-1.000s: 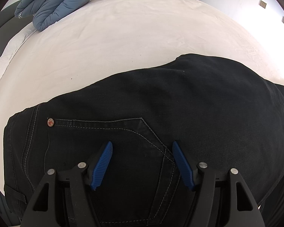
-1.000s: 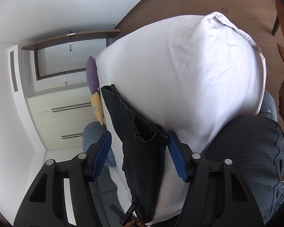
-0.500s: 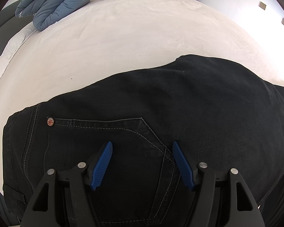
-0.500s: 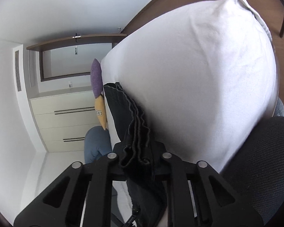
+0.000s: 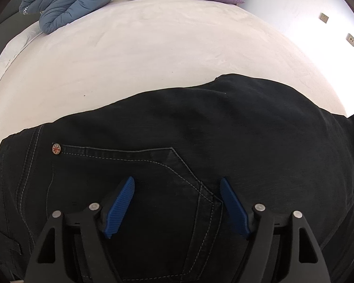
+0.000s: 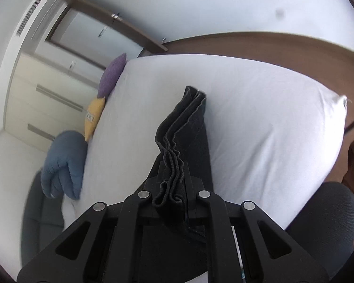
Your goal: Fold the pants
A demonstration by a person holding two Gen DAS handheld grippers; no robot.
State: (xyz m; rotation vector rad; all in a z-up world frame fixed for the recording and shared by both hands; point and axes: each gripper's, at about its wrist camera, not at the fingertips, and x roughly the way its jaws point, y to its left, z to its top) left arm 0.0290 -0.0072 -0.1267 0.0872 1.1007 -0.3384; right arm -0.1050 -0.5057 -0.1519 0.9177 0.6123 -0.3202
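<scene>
Two grippers in my views. My left gripper (image 5: pixel 177 188) hung over the black pants (image 5: pixel 200 129) spread on the white bed (image 5: pixel 153 59), its jaws opening with nothing pinched between them. My right gripper (image 6: pixel 173 188) was clamped on the bunched pants hem (image 6: pixel 170 165). Cushions lay toward twelve o'clock.

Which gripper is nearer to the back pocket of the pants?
Left. The left gripper hovers over the back pocket, jaws opening; the right gripper clamps the leg hems.
</scene>
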